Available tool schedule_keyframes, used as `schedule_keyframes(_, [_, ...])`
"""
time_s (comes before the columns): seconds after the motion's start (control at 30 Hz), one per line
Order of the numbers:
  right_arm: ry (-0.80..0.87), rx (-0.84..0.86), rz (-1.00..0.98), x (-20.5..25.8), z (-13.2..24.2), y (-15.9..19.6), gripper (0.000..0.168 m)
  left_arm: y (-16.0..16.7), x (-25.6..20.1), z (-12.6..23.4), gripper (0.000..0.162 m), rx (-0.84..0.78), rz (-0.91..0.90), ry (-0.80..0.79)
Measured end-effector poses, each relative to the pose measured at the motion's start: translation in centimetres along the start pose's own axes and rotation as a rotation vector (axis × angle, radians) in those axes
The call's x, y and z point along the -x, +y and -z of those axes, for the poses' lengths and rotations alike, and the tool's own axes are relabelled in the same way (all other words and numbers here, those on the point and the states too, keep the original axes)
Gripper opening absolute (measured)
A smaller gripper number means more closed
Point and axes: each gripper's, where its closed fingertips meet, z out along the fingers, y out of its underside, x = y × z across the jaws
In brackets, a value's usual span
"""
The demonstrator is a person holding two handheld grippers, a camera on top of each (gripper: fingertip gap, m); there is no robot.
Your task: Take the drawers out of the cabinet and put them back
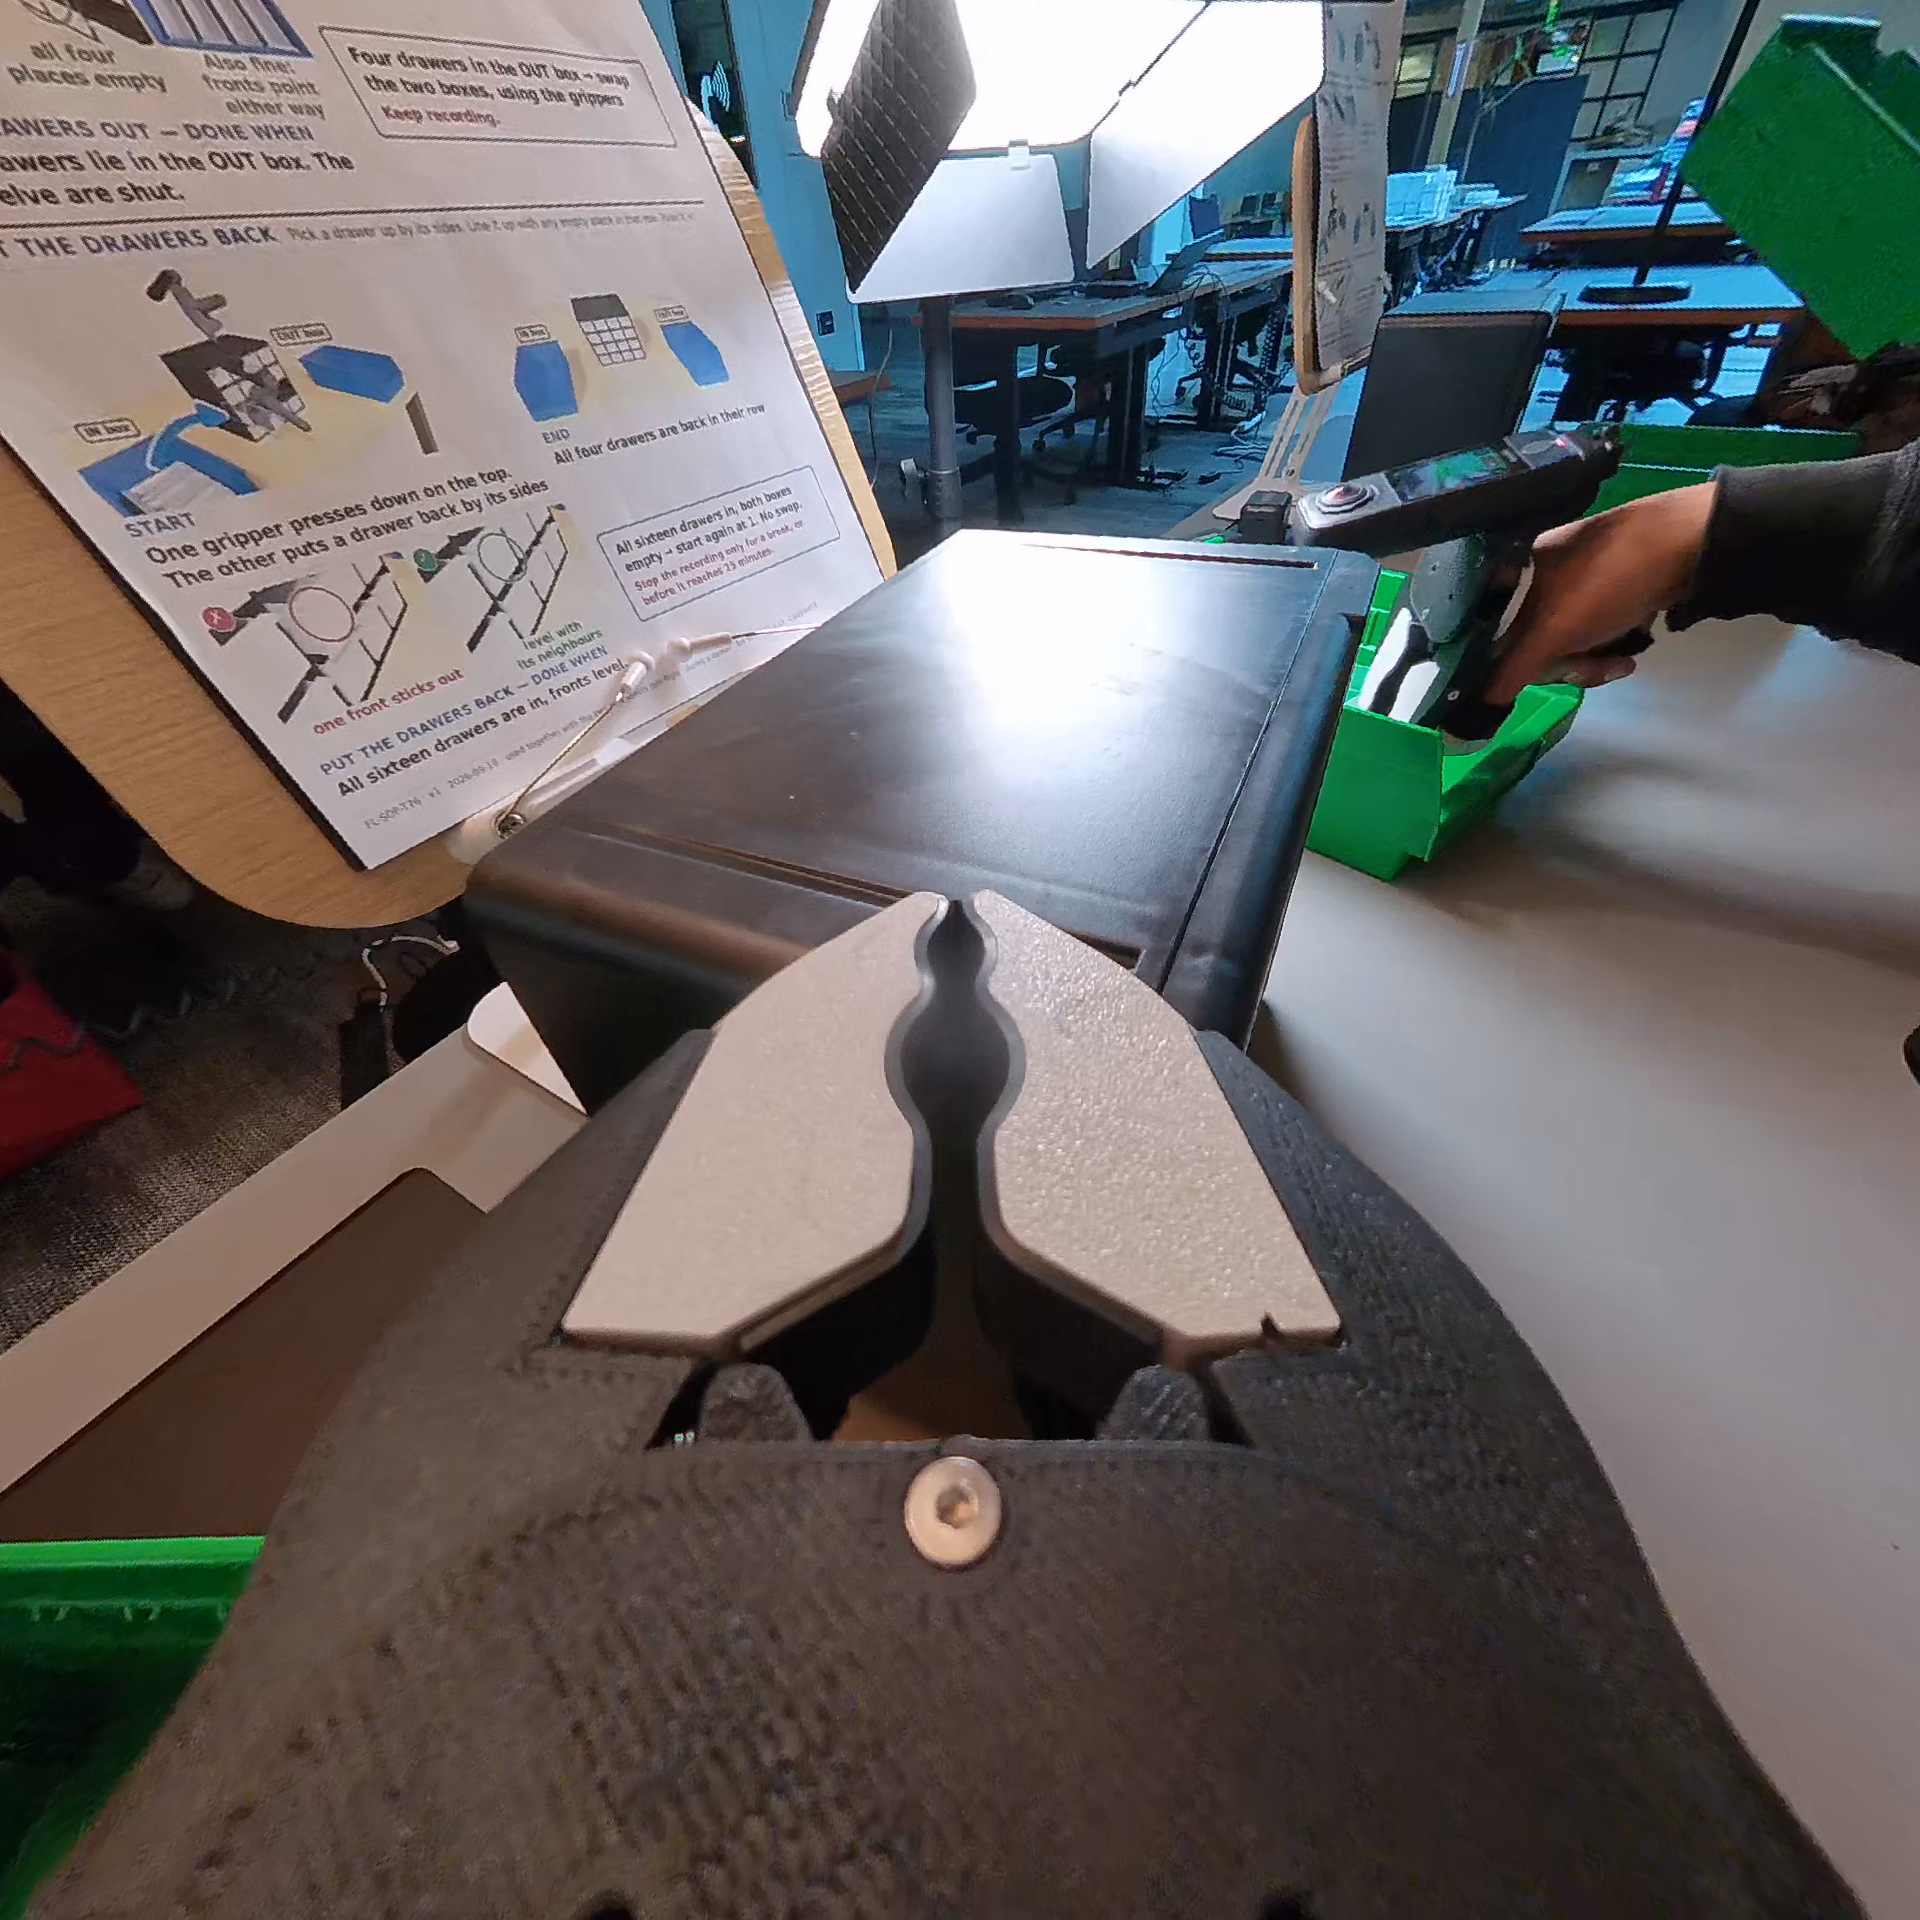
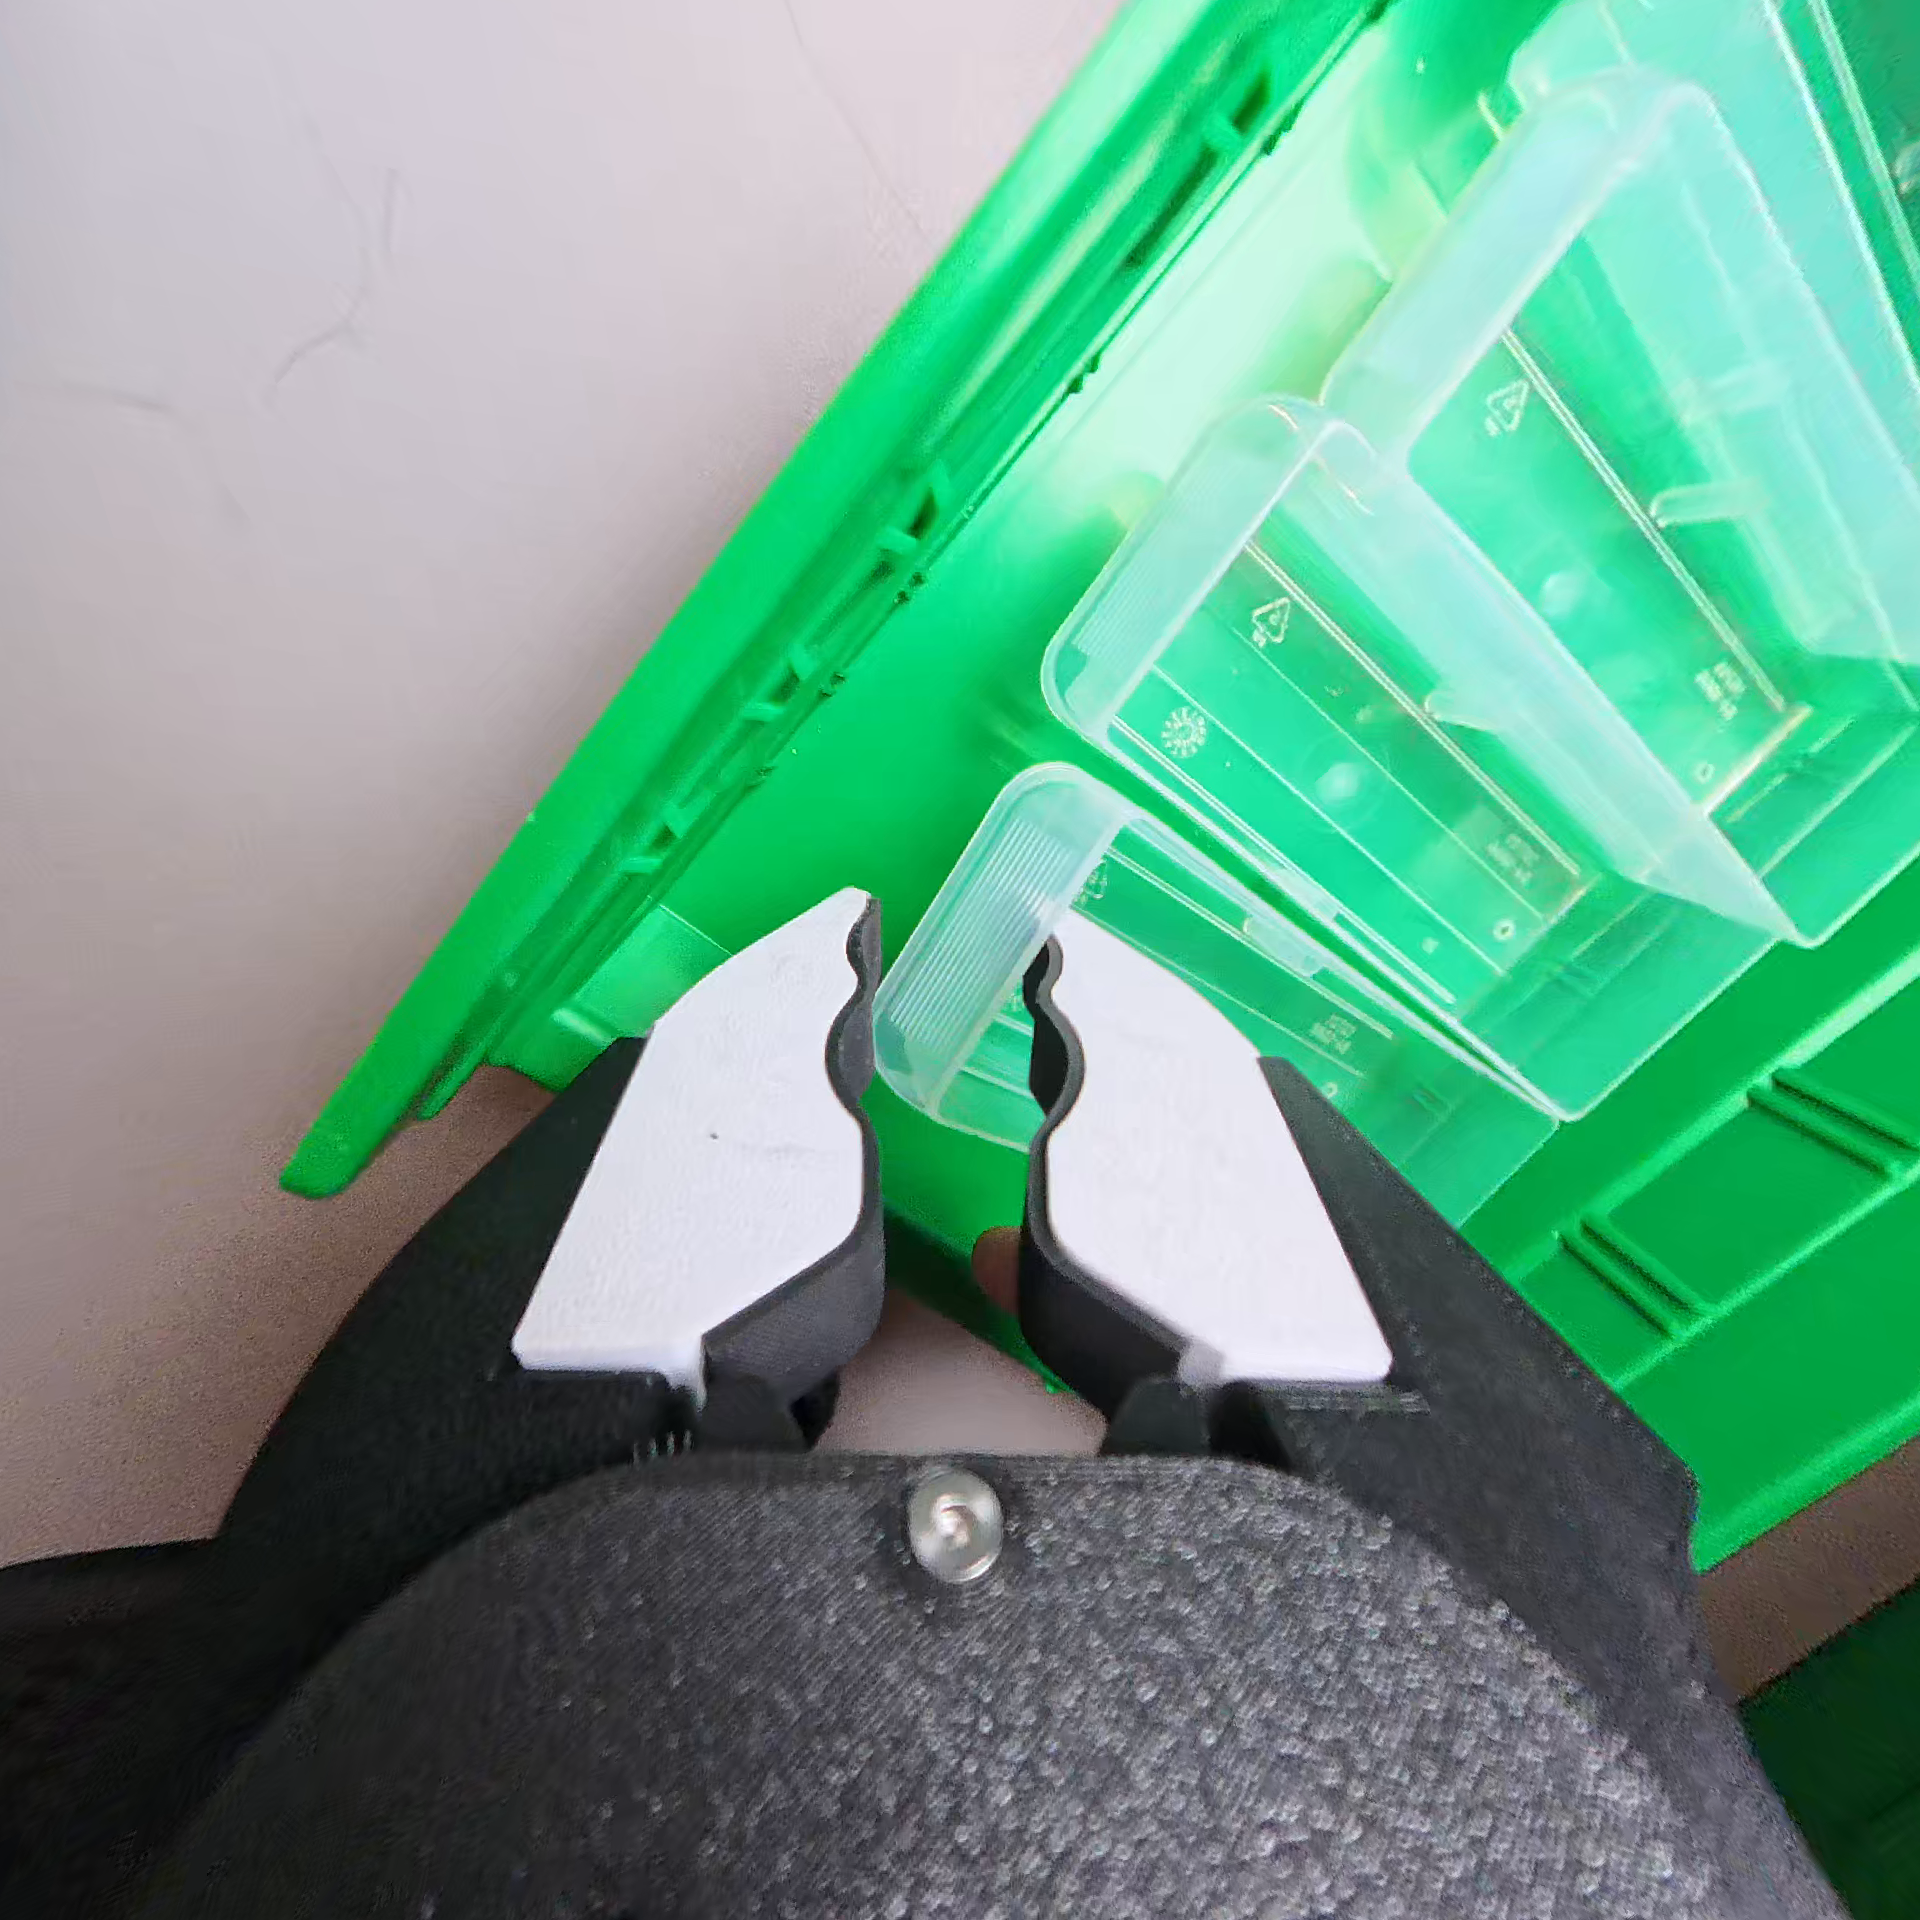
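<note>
Closest up, my left gripper (image 1: 954,914) is sitting with its grey-faced jaws pressed together at the tips, nothing between them, hovering right at the near edge of the glossy black plastic cabinet (image 1: 935,727), looking along its top. Off to the left, a printed instruction sheet on a wooden board (image 1: 416,416) is leaning up beside the cabinet. Further right, my hand (image 1: 1590,592) is holding the right gripper over a bright green plastic bin (image 1: 1444,779) on the pale grey table (image 1: 1558,1195).

Over on that side, my right gripper (image 2: 951,961) is reaching into the bin (image 2: 790,665) with its jaws apart, straddling the ribbed front lip of the nearest clear plastic drawer (image 2: 987,935). Can't tell if the fingertips (image 2: 821,925) are actually touching it. Beyond it, a second clear drawer (image 2: 1351,727) and a third clear drawer (image 2: 1662,416) are lying in the same bin, overlapping like shingles. So the visible drawers are out of the cabinet, in the bin.
</note>
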Motion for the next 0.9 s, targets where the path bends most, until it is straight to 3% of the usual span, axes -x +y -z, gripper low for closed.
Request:
schedule_keyframes(0.3, [-0.040,-0.012,0.311,1.7,-0.6,0.3,0.033,0.0,0.0,0.0,0.000,-0.005,0.002,0.004])
schedule_keyframes(0.63, [-0.001,-0.240,0.362,1.6,1.0,-1.6,0.035,0.0,0.0,0.0,0.000,-0.006,0.001,0.002])
schedule_keyframes(0.9, [0.121,-0.184,0.457,0.6,0.4,-1.0,0.036,0.0,0.0,0.0,0.000,-0.007,0.001,0.000])
